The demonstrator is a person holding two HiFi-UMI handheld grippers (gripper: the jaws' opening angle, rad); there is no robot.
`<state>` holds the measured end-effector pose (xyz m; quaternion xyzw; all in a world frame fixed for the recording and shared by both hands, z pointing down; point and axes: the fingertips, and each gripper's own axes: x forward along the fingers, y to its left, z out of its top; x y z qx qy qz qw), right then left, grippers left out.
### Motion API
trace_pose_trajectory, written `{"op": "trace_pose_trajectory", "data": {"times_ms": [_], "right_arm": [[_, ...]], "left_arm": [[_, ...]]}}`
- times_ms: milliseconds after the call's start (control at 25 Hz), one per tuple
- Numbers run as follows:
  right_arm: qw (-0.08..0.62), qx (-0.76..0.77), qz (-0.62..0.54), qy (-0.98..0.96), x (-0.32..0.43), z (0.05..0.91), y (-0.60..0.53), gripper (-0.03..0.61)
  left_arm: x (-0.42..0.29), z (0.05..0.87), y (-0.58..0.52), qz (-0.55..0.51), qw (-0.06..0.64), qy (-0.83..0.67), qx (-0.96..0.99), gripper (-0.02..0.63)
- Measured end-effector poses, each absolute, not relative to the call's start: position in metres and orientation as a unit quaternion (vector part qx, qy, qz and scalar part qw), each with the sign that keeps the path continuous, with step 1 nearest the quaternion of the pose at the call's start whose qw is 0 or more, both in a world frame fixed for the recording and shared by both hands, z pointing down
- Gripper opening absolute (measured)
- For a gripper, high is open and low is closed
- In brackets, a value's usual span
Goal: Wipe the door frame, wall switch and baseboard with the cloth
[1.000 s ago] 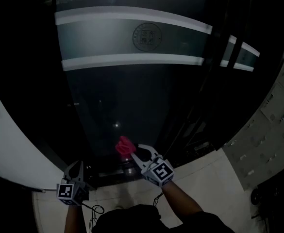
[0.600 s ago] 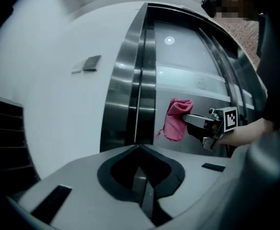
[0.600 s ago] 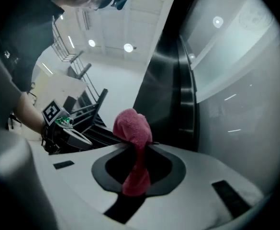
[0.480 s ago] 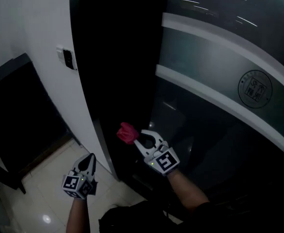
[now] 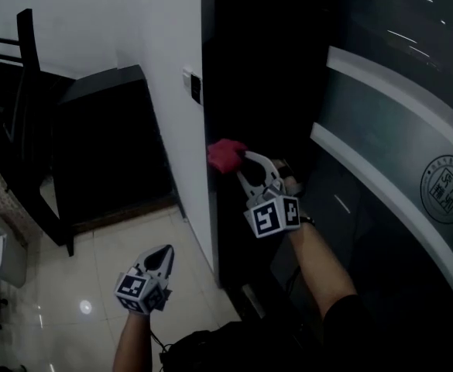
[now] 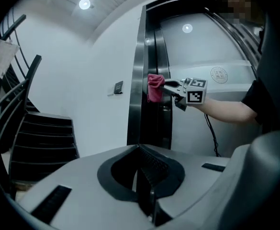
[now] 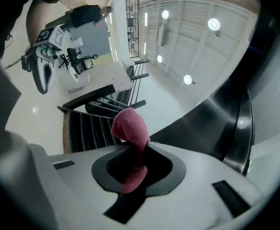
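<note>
My right gripper (image 5: 241,163) is shut on a pink cloth (image 5: 226,154), bunched at the jaw tips and held against the dark metal door frame (image 5: 234,76). The right gripper view shows the cloth (image 7: 130,128) pinched between the jaws, with the frame (image 7: 235,123) curving to the right. In the left gripper view the cloth (image 6: 155,87) sits on the frame (image 6: 140,80). A wall switch (image 5: 194,87) is on the white wall just above and left of the cloth. My left gripper (image 5: 161,258) hangs low over the floor, shut and holding nothing.
A dark cabinet (image 5: 102,146) and a black chair (image 5: 25,130) stand left of the white wall (image 5: 164,22). A glass door (image 5: 396,146) with frosted bands and a round logo lies to the right. Pale glossy floor tiles (image 5: 87,285) stretch below, and a dark staircase (image 6: 39,138) stands left of the frame.
The head view has swung left, bringing the wall, switch and cabinet into sight. My right gripper has risen with the cloth along the door frame. The left gripper stays low.
</note>
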<state>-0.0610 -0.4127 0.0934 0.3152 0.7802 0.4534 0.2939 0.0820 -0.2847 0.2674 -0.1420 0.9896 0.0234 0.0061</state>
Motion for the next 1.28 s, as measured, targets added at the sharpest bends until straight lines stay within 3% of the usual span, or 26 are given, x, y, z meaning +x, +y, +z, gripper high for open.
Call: {"op": "trace_pose_trajectory", "data": {"times_ms": [320,480,880,1280], "right_arm": [[0.378,0.206,0.492,0.757,-0.066,-0.019,-0.394,0.057],[0.384,0.143,0.511,0.755,-0.076,-0.041,-0.402,0.057],[0.3,0.172,0.579,0.738,-0.118,0.053,-0.389,0.058],[0.257,0.196,0.568,0.757,-0.127,0.108,-0.39,0.06]], "left_arm": [[0.109,0.243,-0.238,0.067,0.053,0.991,-0.101,0.0],[0.115,0.259,-0.222,0.089,0.045,0.991,-0.089,0.0],[0.124,0.282,-0.216,0.099,0.019,0.991,-0.091,0.0],[0.134,0.294,-0.202,0.103,-0.004,0.991,-0.08,0.0]]}}
